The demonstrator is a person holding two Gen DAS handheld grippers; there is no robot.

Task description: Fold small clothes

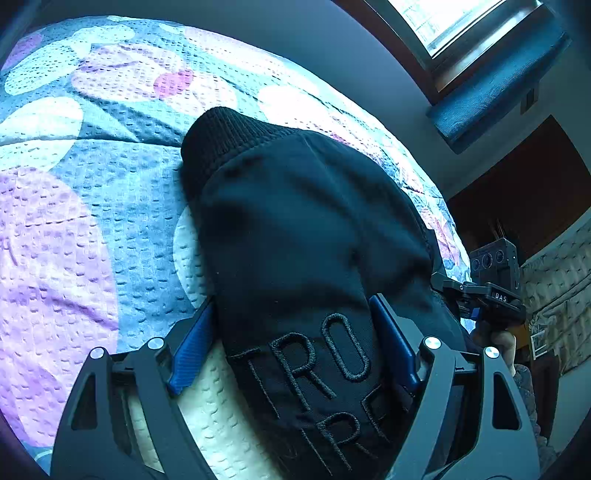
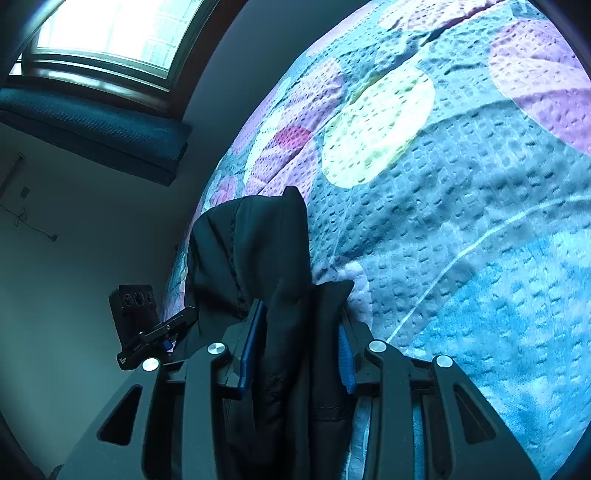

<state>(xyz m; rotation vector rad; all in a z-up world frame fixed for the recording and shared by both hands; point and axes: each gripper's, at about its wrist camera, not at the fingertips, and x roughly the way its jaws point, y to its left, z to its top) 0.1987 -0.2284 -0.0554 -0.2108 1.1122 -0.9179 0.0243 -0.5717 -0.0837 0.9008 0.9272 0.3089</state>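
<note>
- In the left wrist view we see the left hand-held gripper [image 1: 291, 339] set wide, its blue pads [image 1: 192, 350] on either side of a black garment [image 1: 295, 229]; the cloth fills the gap between them and both pads touch it, so it is held.
- The garment lies on the bed's quilt [image 1: 92, 184], a puckered cover with pale, lilac and blue patches; a ribbed cuff [image 1: 221, 136] marks its far end.
- Only this view shows the stitched letters [image 1: 317, 365] on the near cloth, reading "TRO" with a partly hidden row beneath.
- At the right edge we see the right hand-held gripper [image 1: 491, 295] from the side, with a person's hand [image 1: 498, 343] on its handle, just beside the garment's right border. A window [image 1: 461, 26] and a dark blue cushion [image 1: 498, 88] sit beyond the bed.
- In the right wrist view the right hand-held gripper [image 2: 299, 347] stands narrow, clamped on a bunched vertical fold of the same garment [image 2: 258, 251], which rises from between the pads to a peak.
- This view alone shows a seam running down the cloth, and the wide open stretch of quilt [image 2: 461, 203] to the right.
- The left hand-held gripper [image 2: 155, 332] appears at lower left, partly hidden by the garment. The window [image 2: 110, 33] and cushion [image 2: 92, 133] lie at upper left.
</note>
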